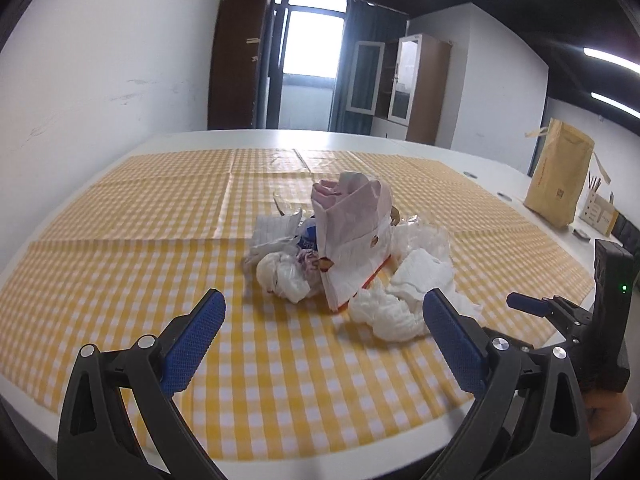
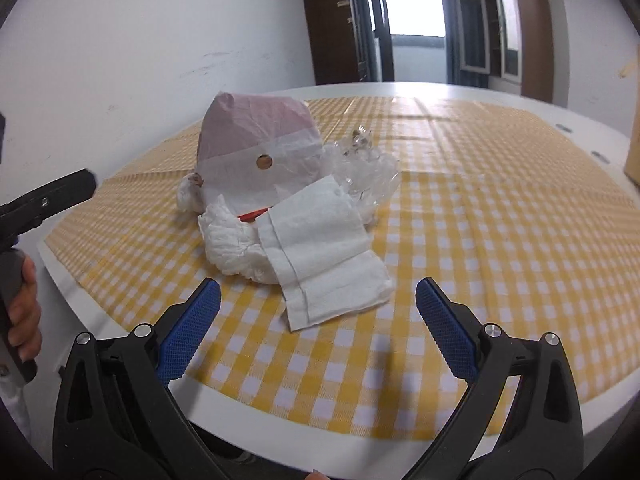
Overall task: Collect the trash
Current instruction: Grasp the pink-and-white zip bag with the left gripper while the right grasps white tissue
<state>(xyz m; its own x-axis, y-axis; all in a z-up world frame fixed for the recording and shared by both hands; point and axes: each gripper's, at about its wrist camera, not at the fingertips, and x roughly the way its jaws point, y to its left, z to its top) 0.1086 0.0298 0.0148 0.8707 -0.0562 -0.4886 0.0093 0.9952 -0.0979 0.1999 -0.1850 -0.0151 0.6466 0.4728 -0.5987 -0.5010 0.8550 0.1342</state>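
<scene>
My left gripper (image 1: 324,312) hangs above the yellow checked cloth (image 1: 120,248) with its blue pads spread wide and nothing between them. My right gripper (image 2: 318,300) is just as widely released, hovering low over the near edge of the white table (image 2: 256,408). The trash sits heaped in the middle of the cloth: a white paper bag (image 1: 352,236) standing tilted, crumpled tissues (image 1: 384,312) just in front of it, a folded paper towel (image 2: 320,256) nearest my right pads, and crinkled clear plastic (image 2: 368,172) behind. Something blue peeks out beside the bag, though I cannot make out what. A brown paper bag (image 1: 560,176) stands well apart at the table's far right.
</scene>
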